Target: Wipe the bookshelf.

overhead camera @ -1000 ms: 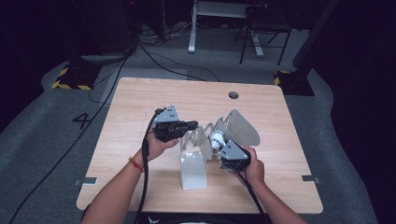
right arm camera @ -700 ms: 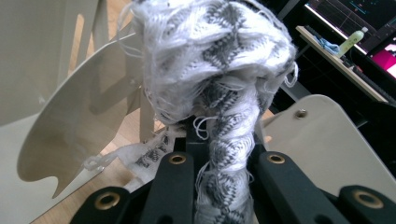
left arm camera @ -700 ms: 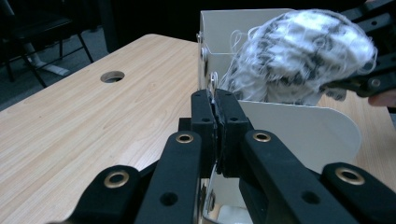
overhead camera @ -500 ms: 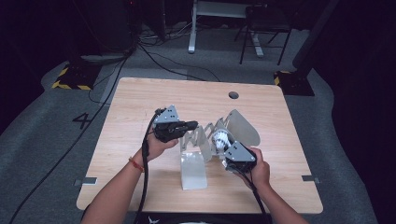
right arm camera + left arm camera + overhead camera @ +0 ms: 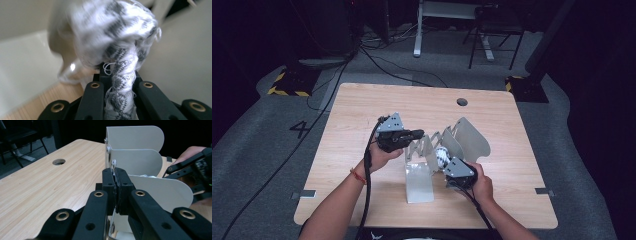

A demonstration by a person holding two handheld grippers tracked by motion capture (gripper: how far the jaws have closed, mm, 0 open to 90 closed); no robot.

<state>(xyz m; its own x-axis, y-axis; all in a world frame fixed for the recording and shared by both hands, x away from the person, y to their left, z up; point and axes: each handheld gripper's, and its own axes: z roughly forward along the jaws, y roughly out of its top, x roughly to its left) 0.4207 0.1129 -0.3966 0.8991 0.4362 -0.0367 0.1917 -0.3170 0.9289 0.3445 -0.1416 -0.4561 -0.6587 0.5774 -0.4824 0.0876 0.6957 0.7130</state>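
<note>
A grey metal expanding rack (image 5: 472,137) with upright plates on scissor links stands mid-table. My left gripper (image 5: 414,134) is shut on a thin metal link at the rack's left side; in the left gripper view the jaws (image 5: 115,182) pinch that strip in front of the plates (image 5: 140,160). My right gripper (image 5: 447,162) reaches between two plates from the near right, shut on a white and grey knotted cloth roll (image 5: 441,154). The right gripper view has the roll (image 5: 112,32) bulging just past the jaws (image 5: 117,72), a pale plate (image 5: 22,65) on either side.
The wooden table (image 5: 362,115) has a round cable hole (image 5: 462,102) at the far right. The rack's nearest plate (image 5: 418,185) stands close to the front edge. Cables, a chair and desk legs lie on the grey floor beyond. The right gripper (image 5: 192,170) shows beside the plates.
The right hand has shifted slightly down and toward the near side with the cloth roll still in its jaws. The left hand and the rack have stayed put.
</note>
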